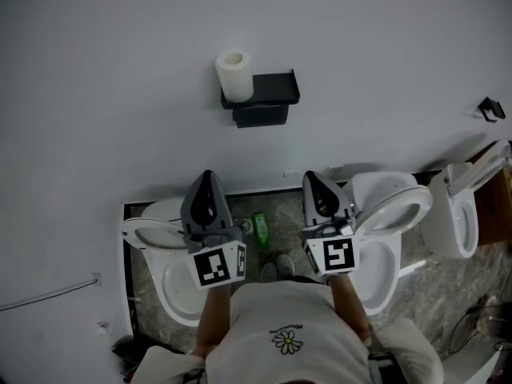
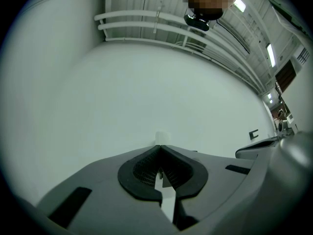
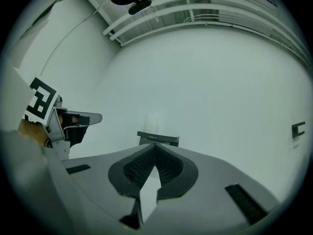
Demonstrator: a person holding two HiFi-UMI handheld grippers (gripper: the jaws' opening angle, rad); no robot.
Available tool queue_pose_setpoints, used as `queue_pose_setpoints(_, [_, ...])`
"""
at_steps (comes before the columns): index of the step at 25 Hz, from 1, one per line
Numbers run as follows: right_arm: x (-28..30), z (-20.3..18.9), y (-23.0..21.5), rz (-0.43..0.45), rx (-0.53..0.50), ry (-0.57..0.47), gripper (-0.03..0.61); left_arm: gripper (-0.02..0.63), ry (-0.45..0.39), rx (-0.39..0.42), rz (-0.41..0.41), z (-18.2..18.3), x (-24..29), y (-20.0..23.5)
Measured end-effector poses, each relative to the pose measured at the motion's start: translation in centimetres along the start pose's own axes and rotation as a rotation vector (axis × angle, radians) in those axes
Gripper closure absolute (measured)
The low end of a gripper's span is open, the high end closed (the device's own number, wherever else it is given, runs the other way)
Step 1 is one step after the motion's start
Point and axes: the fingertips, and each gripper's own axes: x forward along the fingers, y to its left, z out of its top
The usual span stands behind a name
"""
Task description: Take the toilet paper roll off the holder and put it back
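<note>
A white toilet paper roll (image 1: pixel 234 74) stands upright at the left end of a black wall holder (image 1: pixel 266 98) on the white wall. The roll (image 3: pixel 153 122) shows faintly above the holder (image 3: pixel 158 138) in the right gripper view, and as a pale shape (image 2: pixel 162 136) just past the jaw tips in the left gripper view. My left gripper (image 1: pixel 207 178) and right gripper (image 1: pixel 311 178) hang side by side well below the holder, both pointing at the wall. Both are shut with nothing between their jaws.
Below me are white toilets: one at the left (image 1: pixel 164 250), one at the right (image 1: pixel 384 214), another further right (image 1: pixel 458 210). A green bottle (image 1: pixel 260 229) stands on the marbled floor between them. A small black hook (image 1: pixel 490 109) is on the wall at the right.
</note>
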Motion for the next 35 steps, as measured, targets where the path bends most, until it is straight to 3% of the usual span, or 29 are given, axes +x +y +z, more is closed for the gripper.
queue_pose_setpoints(3, [0.2, 0.6, 0.2, 0.019, -0.001, -0.037, 0.568, 0.597, -0.003, 0.001, 0.002, 0.0, 0.1, 0.0])
queue_pose_setpoints(18, [1.3, -0.2, 0.2, 0.042, 0.027, -0.02, 0.568, 0.597, 0.003, 0.014, 0.018, -0.1, 1.0, 0.5])
queue_pose_setpoints(27, [4.9, 6.9, -0.7, 0.081, 0.064, -0.174, 0.56, 0.597, -0.003, 0.027, 0.029, 0.5, 1.7, 1.2])
queue_pose_setpoints(35, [10.0, 14.2, 1.5, 0.182, 0.085, -0.259, 0.337, 0.597, 0.011, 0.028, 0.053, 0.2, 1.4, 2.3])
